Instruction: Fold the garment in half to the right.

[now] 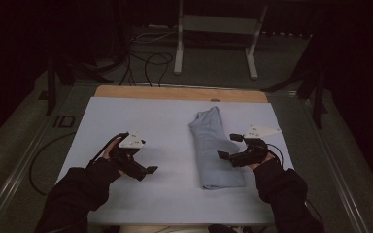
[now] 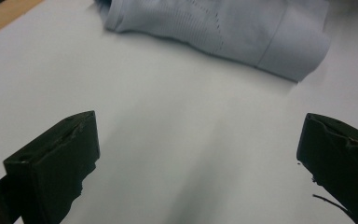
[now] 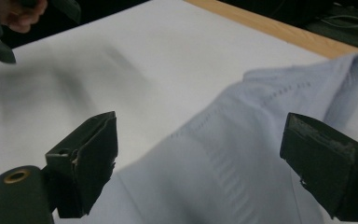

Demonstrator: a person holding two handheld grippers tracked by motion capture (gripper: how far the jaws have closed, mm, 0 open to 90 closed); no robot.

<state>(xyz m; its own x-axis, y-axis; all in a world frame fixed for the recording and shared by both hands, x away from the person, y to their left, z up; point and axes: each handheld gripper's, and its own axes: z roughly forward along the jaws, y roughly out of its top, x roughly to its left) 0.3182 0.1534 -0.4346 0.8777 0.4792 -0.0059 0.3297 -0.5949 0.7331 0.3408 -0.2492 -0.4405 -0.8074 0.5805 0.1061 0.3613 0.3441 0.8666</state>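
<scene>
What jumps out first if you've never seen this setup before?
A folded pale blue garment lies lengthwise on the white table, right of the middle. The right gripper hovers open at its right edge, while the left gripper waits open over bare table to the left.

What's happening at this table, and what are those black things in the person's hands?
A person holds a two-fingered gripper in each hand over a white table. A folded pale blue garment lies on it. The right gripper hovers at the garment's edge, fingers wide open, gripping nothing. The left gripper is off to the side over bare table, also open.
</scene>
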